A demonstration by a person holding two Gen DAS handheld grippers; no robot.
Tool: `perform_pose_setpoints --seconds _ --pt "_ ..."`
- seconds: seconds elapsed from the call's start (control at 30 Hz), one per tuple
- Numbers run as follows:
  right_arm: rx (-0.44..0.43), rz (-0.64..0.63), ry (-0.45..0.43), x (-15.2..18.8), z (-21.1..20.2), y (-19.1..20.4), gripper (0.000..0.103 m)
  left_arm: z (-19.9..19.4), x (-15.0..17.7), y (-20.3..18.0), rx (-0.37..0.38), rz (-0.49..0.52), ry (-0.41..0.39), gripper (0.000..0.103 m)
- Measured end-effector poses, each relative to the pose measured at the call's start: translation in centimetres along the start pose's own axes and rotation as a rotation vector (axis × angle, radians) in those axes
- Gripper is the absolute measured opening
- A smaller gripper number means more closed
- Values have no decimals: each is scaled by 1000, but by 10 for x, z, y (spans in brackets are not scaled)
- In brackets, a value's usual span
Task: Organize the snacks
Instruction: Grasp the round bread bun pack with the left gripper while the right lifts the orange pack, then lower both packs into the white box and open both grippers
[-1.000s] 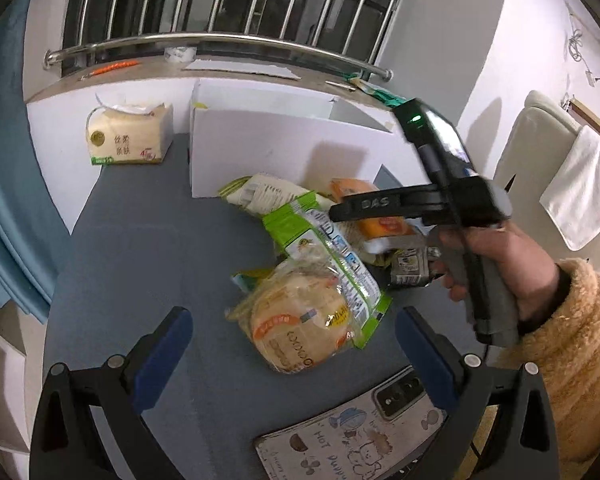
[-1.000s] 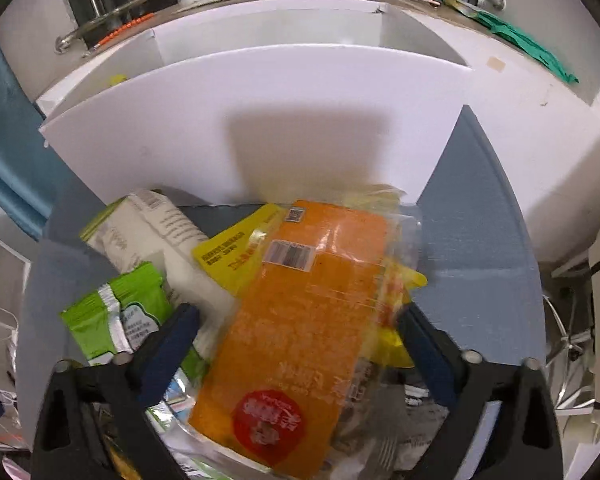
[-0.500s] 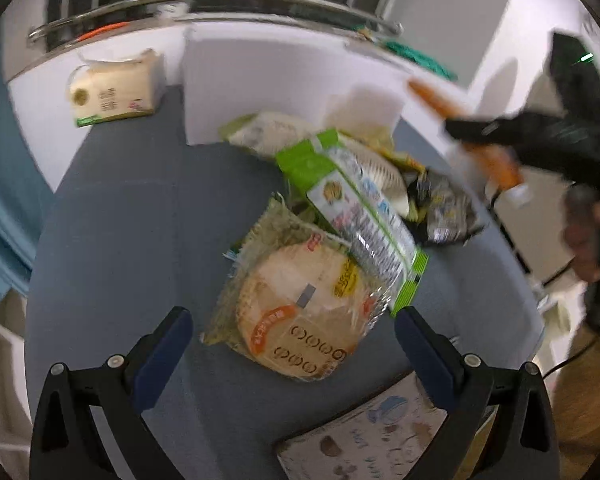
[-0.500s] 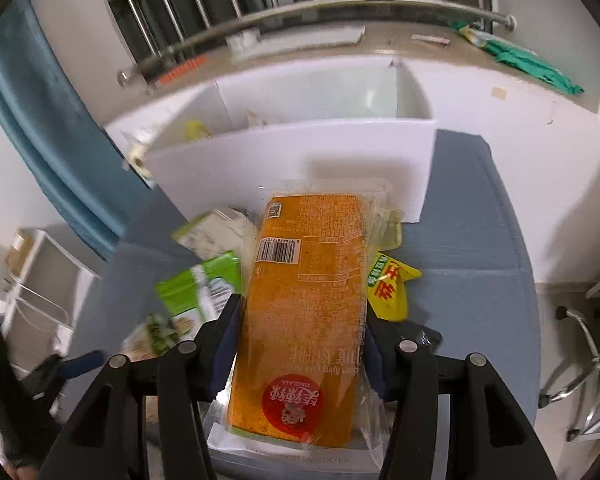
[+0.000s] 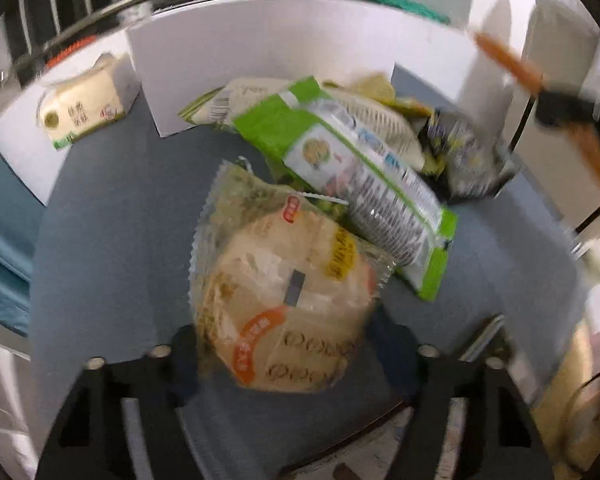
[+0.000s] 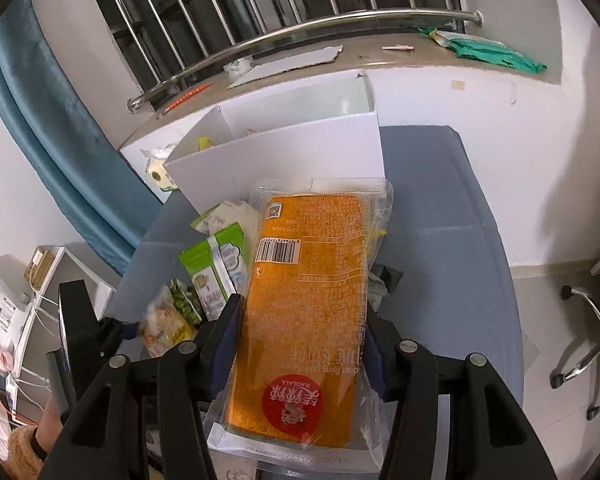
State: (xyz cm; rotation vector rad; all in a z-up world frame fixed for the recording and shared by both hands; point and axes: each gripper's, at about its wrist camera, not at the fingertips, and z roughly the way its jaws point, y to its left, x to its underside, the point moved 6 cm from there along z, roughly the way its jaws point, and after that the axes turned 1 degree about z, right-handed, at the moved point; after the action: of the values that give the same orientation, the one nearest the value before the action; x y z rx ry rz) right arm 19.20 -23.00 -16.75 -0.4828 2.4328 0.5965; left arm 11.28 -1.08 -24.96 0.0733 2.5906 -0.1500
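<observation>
Underneath both tools: a grey-blue padded table top [image 6: 452, 216], carrying everything else. Beyond the fingertips of the right tongs [image 6: 300, 344], standing upright on that top: a white open-topped cardboard box [image 6: 284, 156], front wall facing the camera, something small and yellow inside near its left corner.

Clamped between the right tongs' blue pads [image 6: 226, 336]: a long orange cake in a clear plastic wrapper [image 6: 308, 300], lengthwise along the fingers, barcode end pointing toward the box, round red logo nearest the camera. Jaws narrowed onto both long sides; package raised above the heap, short of the box opening. In the left view, seen as an orange streak [image 5: 508, 60] far up to the right, blurred.

Between the dark fingers of the left tongs [image 5: 288, 360]: a round pale flatbread in a crinkled clear bag with an orange band [image 5: 284, 292], lower edge reaching back between the pads. Jaws drawn in close on either side of it; actual contact lost in motion blur, so grip not certain.

Just ahead and right of the flatbread, overlapping it: a long green-and-white biscuit packet [image 5: 352, 184]. Behind that, against the box: a pale cream packet [image 5: 236, 96] and a dark crumpled wrapper [image 5: 464, 156].

Far left of the left tongs, beside the box: a cream tissue pack with green print [image 5: 84, 108].
</observation>
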Motion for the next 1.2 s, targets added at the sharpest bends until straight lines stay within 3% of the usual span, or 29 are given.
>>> perform_pose_setpoints --seconds 0.13,0.33,0.43,0.67,0.8,1.0,1.17,1.2 --pt "-9 -4 -3 0 0 1 58 -18 -2 14 24 -35 -36 68" --pt "-35 -16 -26 -8 0 11 58 -62 -26 28 134 -110 -161 68" --pt "-62 -18 -44 -21 1 18 58 -84 -64 39 181 -140 -236 68" --pt "-75 -63 -96 -82 11 31 58 -109 -156 50 176 -85 -380 68" --pt "-62 -73 -122 -123 20 31 58 -97 -203 57 156 -64 -395 68" --pt "-15 -77 -116 -180 50 21 58 -58 -262 64 156 -55 -355 68" --pt "29 -84 -90 -216 86 7 59 -20 -291 74 71 -49 -310 70" --pt "41 -84 -87 -220 91 4 64 -13 -294 78 50 -56 -300 77"
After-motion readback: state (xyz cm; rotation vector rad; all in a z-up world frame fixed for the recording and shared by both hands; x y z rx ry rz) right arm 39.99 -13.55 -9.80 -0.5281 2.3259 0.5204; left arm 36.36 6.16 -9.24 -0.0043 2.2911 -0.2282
